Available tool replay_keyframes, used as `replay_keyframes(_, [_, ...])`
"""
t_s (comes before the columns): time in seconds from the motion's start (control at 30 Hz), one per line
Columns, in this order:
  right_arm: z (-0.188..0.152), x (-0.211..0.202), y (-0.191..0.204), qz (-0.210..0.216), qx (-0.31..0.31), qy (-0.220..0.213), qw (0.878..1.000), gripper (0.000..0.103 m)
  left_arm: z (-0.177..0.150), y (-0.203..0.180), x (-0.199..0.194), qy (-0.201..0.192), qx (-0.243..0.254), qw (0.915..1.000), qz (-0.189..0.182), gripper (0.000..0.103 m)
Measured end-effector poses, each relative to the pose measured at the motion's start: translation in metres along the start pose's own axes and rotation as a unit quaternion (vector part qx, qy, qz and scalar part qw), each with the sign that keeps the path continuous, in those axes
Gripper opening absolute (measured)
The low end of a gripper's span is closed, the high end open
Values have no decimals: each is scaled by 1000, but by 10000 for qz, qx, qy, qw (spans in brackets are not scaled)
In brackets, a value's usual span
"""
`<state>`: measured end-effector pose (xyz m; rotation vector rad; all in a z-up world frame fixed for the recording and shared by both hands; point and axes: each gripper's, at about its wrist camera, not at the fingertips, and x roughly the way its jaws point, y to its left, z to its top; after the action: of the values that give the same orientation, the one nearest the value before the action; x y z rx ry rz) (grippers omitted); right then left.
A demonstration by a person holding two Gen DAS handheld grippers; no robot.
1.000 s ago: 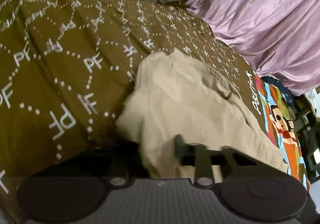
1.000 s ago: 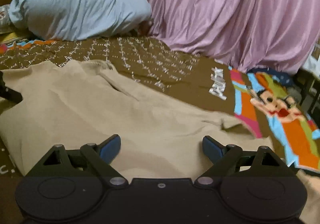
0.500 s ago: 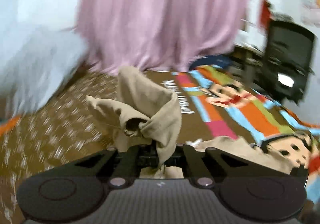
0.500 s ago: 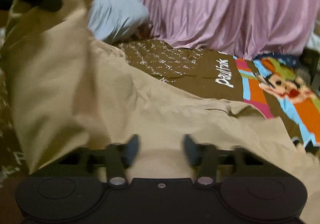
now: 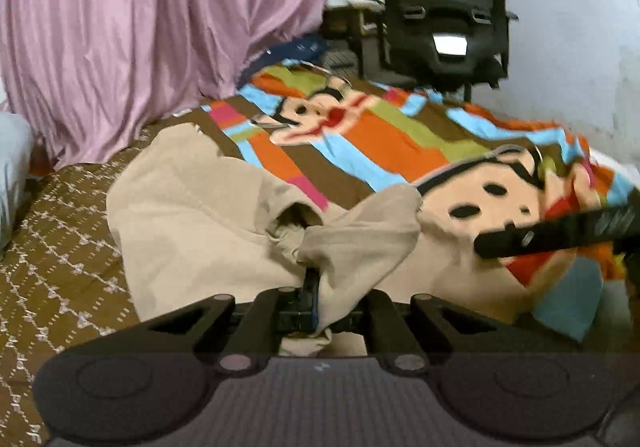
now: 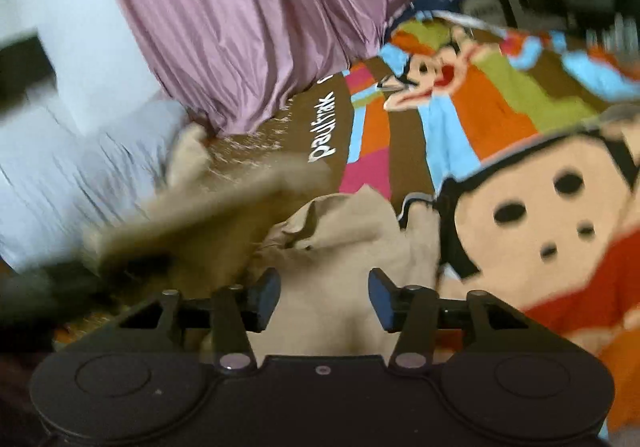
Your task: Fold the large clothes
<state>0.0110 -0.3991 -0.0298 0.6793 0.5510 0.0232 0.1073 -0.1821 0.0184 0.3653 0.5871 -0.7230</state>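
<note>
Behind bed (image 5: 360, 151), chair (image 5: 444, 7) (left view only); right gripper (image 6: 324, 293) blurred.

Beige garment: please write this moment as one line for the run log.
stage: fold in progress | left claw: shut on beige garment | right claw: jaws just opening, fabric between, not pinched | surface: cartoon bedspread

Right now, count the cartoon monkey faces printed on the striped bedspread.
2. One small monkey face lies far up the colourful striped bedspread near the black office chair; one large monkey face lies nearer. Fabric may hide more.
</note>
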Motion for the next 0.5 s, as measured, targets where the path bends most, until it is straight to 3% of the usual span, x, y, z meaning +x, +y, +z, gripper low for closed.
replay_keyframes(0.13, [-5, 8, -37, 856, 1268, 209, 9880, 59, -10, -8, 1, 15, 110, 9999, -41, 3])
replay_keyframes(0.23, [-4, 28, -43, 1289, 1697, 242, 9767, 77, -12, -9, -5, 10, 210, 9997, -103, 3])
replay_keyframes(0.3, [2, 42, -43, 1310, 1810, 161, 9746, 77, -15, -14, -8, 2, 320, 9994, -133, 3])
replay_keyframes(0.33, [8, 48, -43, 1191, 1790, 64, 9766, 71, -14, -17, -7, -1, 392, 9991, -141, 3])
replay_keyframes(0.43, [24, 61, -41, 879, 1551, -67, 9839, 31, -15, -33, -3, 27, 601, 9982, -79, 3])
replay_keyframes(0.5, [33, 64, -37, 822, 1215, -53, 9892, 25, -14, -45, 1, 63, 678, 9977, -25, 3])
